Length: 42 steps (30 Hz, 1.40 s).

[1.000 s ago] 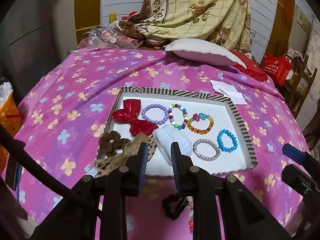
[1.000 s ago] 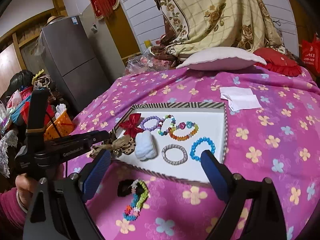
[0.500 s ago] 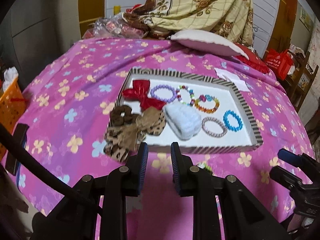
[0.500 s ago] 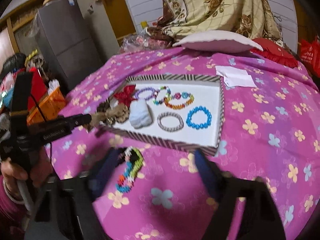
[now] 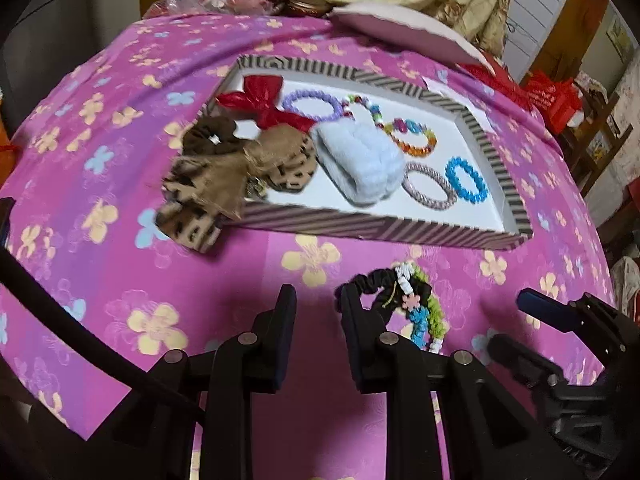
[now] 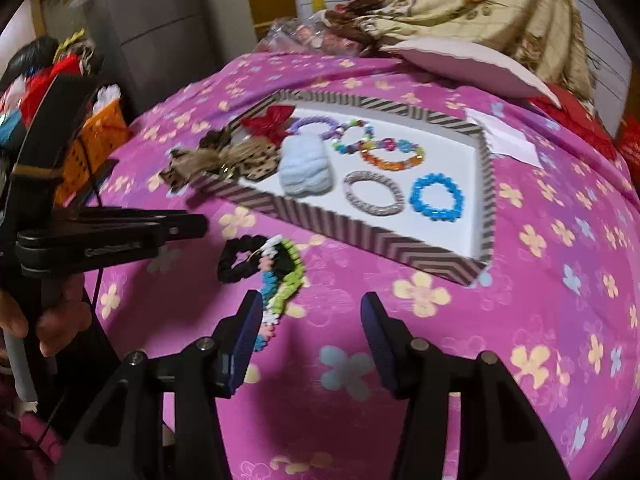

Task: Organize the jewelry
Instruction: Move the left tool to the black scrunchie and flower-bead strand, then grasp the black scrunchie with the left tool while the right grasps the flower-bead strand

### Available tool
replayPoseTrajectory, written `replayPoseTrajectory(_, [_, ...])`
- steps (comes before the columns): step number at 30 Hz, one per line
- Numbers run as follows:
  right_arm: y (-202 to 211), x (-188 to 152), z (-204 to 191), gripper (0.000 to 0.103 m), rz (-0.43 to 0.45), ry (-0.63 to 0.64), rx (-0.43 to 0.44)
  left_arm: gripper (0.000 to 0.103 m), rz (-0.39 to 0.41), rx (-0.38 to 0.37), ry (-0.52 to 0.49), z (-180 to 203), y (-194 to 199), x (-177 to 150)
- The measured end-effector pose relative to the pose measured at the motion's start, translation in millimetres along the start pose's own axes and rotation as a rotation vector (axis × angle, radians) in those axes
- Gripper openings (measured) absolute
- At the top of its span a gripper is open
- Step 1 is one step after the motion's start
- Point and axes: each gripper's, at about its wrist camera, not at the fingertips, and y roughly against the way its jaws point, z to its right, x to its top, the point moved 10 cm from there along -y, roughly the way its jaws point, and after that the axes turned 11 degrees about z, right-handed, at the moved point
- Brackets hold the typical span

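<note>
A striped tray (image 5: pixel 360 226) (image 6: pixel 372 238) on the pink flowered bed holds a red bow (image 5: pixel 260 102), a purple bracelet (image 5: pixel 312 102), beaded bracelets (image 5: pixel 412 136), a white fluffy scrunchie (image 5: pixel 360 164), a grey hair tie (image 5: pixel 428 188) and a blue bracelet (image 5: pixel 466 180). A leopard bow (image 5: pixel 224 184) hangs over its left rim. A black scrunchie (image 6: pixel 240 256) and a multicolour bead bracelet (image 6: pixel 280 288) lie on the bed in front of the tray. My left gripper (image 5: pixel 316 304) is open and empty just left of them. My right gripper (image 6: pixel 310 320) is open and empty, its left finger beside the bead bracelet.
A pillow (image 6: pixel 460 64) and a patterned blanket (image 6: pixel 480 4) lie at the bed's far end. White paper (image 6: pixel 504 136) lies right of the tray. An orange basket (image 6: pixel 88 144) and a grey fridge (image 6: pixel 160 12) stand left of the bed.
Both grippers have pulled back from the tray toward the front of the bed and dropped lower. The right gripper's jaws have narrowed somewhat. The black scrunchie and bead bracelet now lie just ahead of both.
</note>
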Motion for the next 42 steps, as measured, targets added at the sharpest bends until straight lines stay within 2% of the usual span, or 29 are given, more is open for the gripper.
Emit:
replayPoseTrajectory(11, [-29,-16,-16,0.046,-0.074,0.034,0.008,0.044,-0.057,-0.02,-0.048,4,-20,-13])
replayPoseTrajectory(19, [-40,-23,-10,0.029,-0.102,0.131,-0.057,0.044,-0.053,0.005,-0.084,0,-23,-11])
replayPoseTrajectory(21, [-36,-24,-3,0.029,-0.108,0.137,-0.075,0.04,-0.049,0.029,-0.103,-4,-23,-11])
replayPoseTrajectory(28, [-7,-44,43,0.029,-0.136,0.103,-0.141,0.04,-0.048,0.032,-0.105,-12,-21,-12])
replayPoseTrajectory(33, [8,-55,64,0.03,-0.143,0.046,-0.145,0.04,-0.036,-0.008,-0.083,-6,-14,-10])
replayPoseTrajectory(35, [9,-57,66,0.033,-0.136,0.027,-0.139,0.04,-0.032,-0.057,-0.061,3,-10,-7])
replayPoseTrajectory(38, [9,-56,65,0.034,-0.132,0.033,-0.148,0.043,-0.051,-0.124,-0.055,20,-10,-6])
replayPoseTrajectory(42, [9,-57,66,0.038,-0.122,0.024,-0.149,0.044,-0.086,-0.157,-0.073,42,-18,-9])
